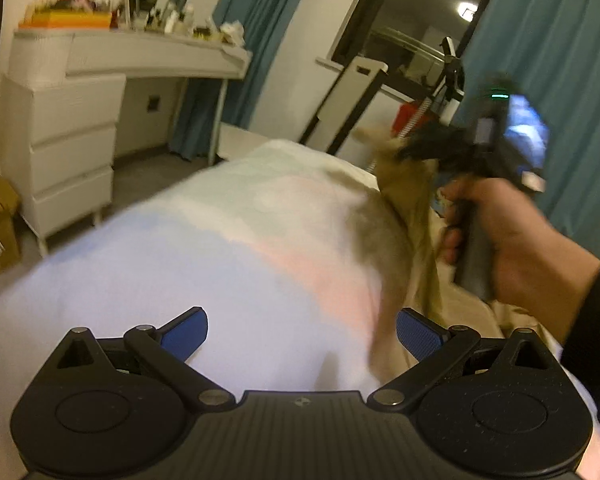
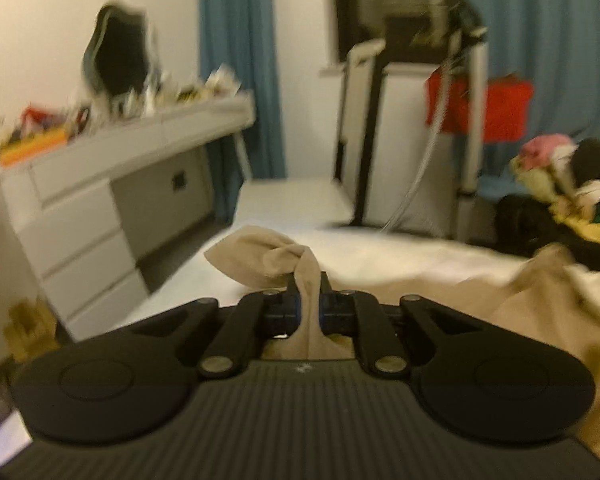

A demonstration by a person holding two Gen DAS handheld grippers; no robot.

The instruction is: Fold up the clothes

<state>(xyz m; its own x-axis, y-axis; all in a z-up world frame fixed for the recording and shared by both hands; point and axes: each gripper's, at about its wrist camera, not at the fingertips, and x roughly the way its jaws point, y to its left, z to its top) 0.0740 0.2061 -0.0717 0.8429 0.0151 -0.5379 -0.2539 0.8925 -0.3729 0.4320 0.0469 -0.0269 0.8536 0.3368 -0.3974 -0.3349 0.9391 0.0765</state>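
Observation:
A beige garment (image 2: 540,304) lies partly on the white bed (image 2: 400,256), and one bunched end of it is lifted. My right gripper (image 2: 309,300) is shut on that beige cloth, whose end sticks out past the fingers. In the left wrist view the right gripper (image 1: 416,148) is at the upper right, held by a hand, with the beige garment (image 1: 408,216) hanging from it to the bed (image 1: 180,248). My left gripper (image 1: 302,334) is open and empty above the white sheet, its blue pads (image 1: 184,334) wide apart, just left of the hanging cloth.
A white dresser with drawers (image 1: 60,148) and a cluttered shelf stands on the left. Teal curtains (image 1: 560,80), a dark window and a tripod stand (image 2: 456,12) are behind. A pile of mixed clothes (image 2: 572,184) sits at the far right on the bed. A red item (image 2: 492,108) hangs near the stand.

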